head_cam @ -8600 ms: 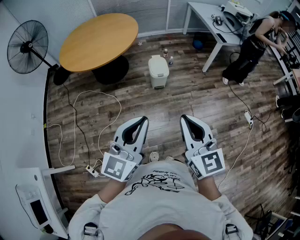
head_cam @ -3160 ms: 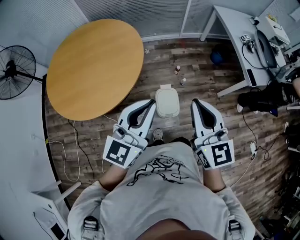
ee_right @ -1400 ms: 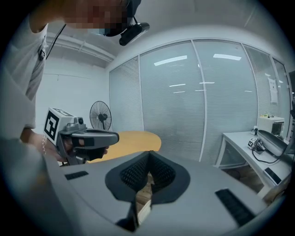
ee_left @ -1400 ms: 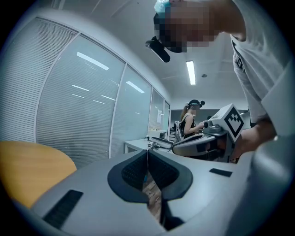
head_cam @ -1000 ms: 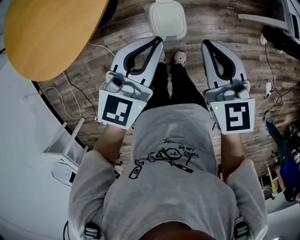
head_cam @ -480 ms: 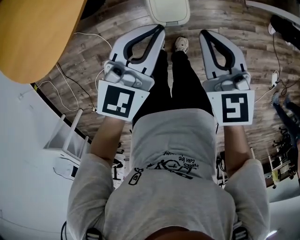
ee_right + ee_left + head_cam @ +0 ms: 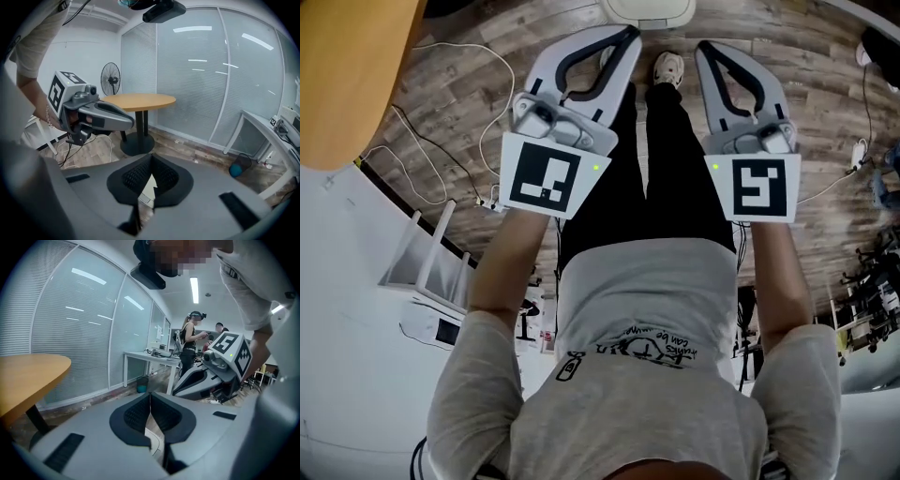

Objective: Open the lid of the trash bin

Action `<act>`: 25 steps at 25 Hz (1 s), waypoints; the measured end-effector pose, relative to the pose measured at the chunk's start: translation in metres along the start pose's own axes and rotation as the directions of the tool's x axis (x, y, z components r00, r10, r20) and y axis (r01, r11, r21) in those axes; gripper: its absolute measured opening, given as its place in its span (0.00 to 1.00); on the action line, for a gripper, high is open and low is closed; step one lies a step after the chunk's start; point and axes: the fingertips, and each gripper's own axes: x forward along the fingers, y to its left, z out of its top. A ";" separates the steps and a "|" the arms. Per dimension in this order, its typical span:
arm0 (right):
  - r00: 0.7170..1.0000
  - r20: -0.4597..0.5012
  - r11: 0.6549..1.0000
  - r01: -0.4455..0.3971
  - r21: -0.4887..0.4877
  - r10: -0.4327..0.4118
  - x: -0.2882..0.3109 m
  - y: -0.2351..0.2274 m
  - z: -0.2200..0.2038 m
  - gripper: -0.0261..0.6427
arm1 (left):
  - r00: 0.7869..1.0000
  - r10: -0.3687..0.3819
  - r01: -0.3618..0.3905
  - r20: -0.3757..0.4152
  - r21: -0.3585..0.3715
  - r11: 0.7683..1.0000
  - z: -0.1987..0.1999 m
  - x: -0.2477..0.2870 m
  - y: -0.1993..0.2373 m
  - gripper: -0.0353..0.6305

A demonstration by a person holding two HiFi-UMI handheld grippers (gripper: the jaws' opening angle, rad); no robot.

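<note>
1. Step in hand: approach. The white plastic trash bin (image 7: 647,7) stands on the wood-plank floor (image 7: 825,141) just ahead of the person's feet, at the head view's top edge. Its lid appears shut.
2. The left gripper (image 7: 625,36) has its jaws pressed together on nothing. It is held level and points forward, near the bin's left side.
3. The right gripper (image 7: 705,49) is likewise closed and empty, parallel, towards the bin's right.
4. Next move, as judged: lower one gripper to the lid's front edge and lift.

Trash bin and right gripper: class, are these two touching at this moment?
Apart. The head view shows a strip of wooden floor between the shut tip of the right gripper and the trash bin at the top edge.
</note>
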 end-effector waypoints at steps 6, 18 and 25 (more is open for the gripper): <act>0.998 -0.055 1.000 -0.015 -0.012 0.014 0.034 0.012 -0.046 0.05 | 0.999 0.005 -0.006 -0.032 -0.014 1.000 -0.047 0.018 0.000 0.08; 0.985 -0.171 0.986 -0.061 -0.156 0.034 0.102 0.023 -0.138 0.08 | 0.996 0.009 -0.009 -0.086 0.000 1.000 -0.125 0.049 -0.006 0.08; 0.968 -0.244 0.966 -0.115 -0.233 0.056 0.137 0.029 -0.191 0.09 | 0.989 0.015 -0.018 -0.149 -0.018 1.000 -0.179 0.068 -0.009 0.08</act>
